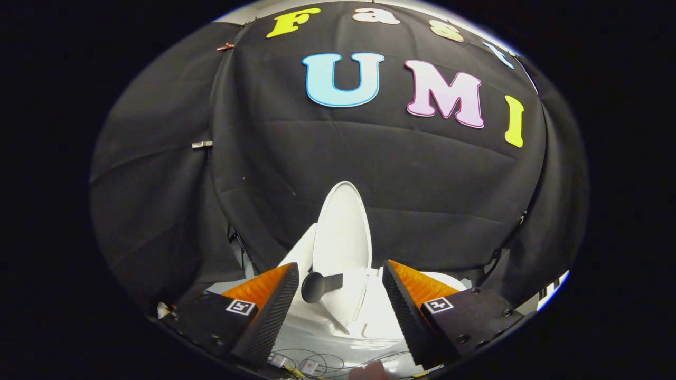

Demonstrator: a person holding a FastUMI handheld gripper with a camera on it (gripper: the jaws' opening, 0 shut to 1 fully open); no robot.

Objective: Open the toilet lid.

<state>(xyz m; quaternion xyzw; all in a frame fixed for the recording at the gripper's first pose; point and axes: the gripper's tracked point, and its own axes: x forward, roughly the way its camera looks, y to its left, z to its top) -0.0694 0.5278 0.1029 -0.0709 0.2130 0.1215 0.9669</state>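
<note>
Now we see the toilet lid (341, 227) upright beyond our hand-held gripper (340, 303), its fingers spread and empty; we judge only retreat remains.

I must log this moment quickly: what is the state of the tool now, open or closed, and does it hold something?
Tool: open, holding nothing; the raised toilet lid and its black knob sit between the fingers, unpressed.

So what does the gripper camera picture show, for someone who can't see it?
A white toilet lid stands raised upright, just beyond the open gripper. A black knob sticks out from the lid between the two orange-and-black fingers, which touch nothing. Black cloth hangs behind the toilet.
</note>
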